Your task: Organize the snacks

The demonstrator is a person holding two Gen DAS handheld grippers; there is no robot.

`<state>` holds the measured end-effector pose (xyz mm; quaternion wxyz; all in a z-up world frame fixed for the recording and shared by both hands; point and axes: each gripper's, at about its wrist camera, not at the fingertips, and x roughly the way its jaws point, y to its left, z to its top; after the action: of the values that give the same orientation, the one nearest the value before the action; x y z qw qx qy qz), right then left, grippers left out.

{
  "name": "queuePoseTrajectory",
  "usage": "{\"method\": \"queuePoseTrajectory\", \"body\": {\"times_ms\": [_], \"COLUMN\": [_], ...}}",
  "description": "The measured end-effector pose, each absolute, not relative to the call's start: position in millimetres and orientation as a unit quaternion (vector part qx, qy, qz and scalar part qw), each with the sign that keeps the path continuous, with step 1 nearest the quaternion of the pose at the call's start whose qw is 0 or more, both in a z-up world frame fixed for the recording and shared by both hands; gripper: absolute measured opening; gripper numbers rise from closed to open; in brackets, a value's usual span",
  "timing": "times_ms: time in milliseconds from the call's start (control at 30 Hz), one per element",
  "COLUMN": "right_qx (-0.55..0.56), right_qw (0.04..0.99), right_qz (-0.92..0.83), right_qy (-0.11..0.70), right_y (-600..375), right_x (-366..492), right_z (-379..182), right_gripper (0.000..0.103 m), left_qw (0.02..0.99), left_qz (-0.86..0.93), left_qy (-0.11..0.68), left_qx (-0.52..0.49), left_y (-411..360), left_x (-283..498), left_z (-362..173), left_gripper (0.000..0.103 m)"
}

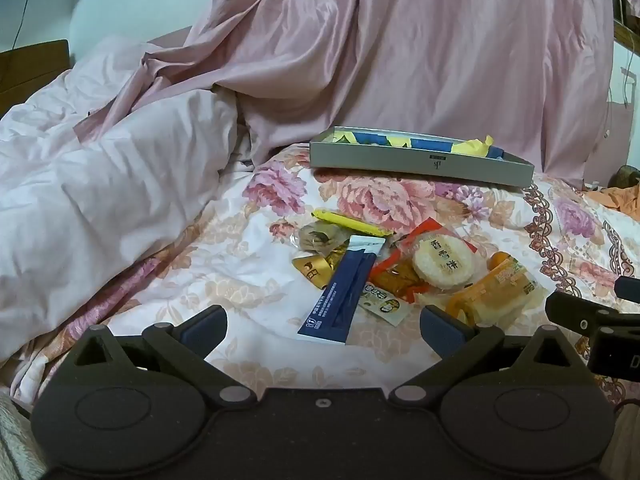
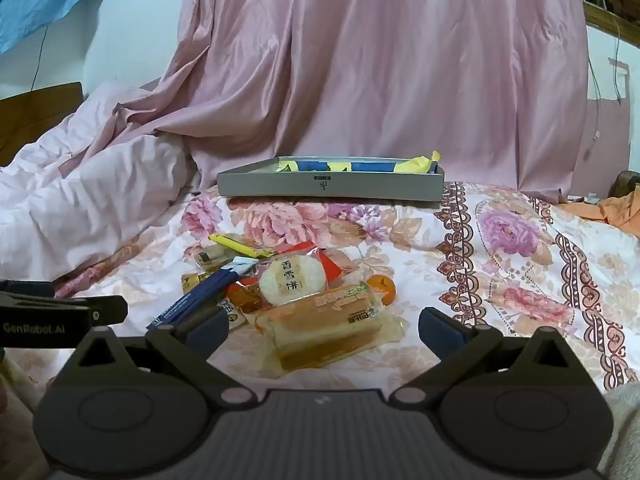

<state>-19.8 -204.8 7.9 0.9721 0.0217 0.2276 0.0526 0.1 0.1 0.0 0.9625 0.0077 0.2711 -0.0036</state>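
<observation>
A pile of snacks lies on the floral bedspread: a blue stick pack [image 1: 346, 286] [image 2: 200, 294], a yellow stick [image 1: 352, 222] [image 2: 240, 246], a round rice cracker pack [image 1: 442, 264] [image 2: 292, 282], a wrapped sandwich cake [image 1: 496, 294] [image 2: 332, 326] and a small orange [image 2: 382, 288]. A grey box [image 1: 420, 160] [image 2: 332, 186] with blue and yellow packs inside stands behind them. My left gripper [image 1: 324, 326] is open just short of the blue stick pack. My right gripper [image 2: 322, 328] is open with the cake between its fingers, not touching.
A rumpled pink quilt [image 1: 100, 200] is heaped at the left. A pink curtain [image 2: 380, 60] hangs behind the box. An orange cloth [image 2: 616, 208] lies at the far right. The right gripper's body [image 1: 592, 320] shows in the left view, the left gripper's body [image 2: 60, 314] in the right view.
</observation>
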Motion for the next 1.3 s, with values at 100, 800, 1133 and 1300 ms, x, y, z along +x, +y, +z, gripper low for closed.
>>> {"method": "queuePoseTrajectory", "body": {"times_ms": [100,800,1133,1300], "right_qx": [0.024,0.028,0.029,0.029], "right_qw": [0.972,0.971,0.971,0.97], "right_qz": [0.055,0.064,0.064,0.064], "right_qy": [0.228,0.229,0.23,0.231], "right_y": [-205.8,-203.8,-203.7,-204.3], "right_x": [-19.7,-20.0,-20.0,-19.5], "right_z": [7.9,5.4,5.1,5.9], "right_gripper": [0.103,0.103,0.103,0.103], "left_qw": [0.963,0.962,0.962,0.962], "left_qz": [-0.004,-0.003,-0.002,-0.003], "left_qy": [0.27,0.272,0.273,0.273], "left_qx": [0.007,0.009,0.009,0.01], "left_y": [0.2,0.0,0.0,0.0], "left_x": [-0.1,0.2,0.2,0.2], "left_z": [0.1,0.0,0.0,0.0], "left_gripper": [0.102,0.102,0.102,0.102]}}
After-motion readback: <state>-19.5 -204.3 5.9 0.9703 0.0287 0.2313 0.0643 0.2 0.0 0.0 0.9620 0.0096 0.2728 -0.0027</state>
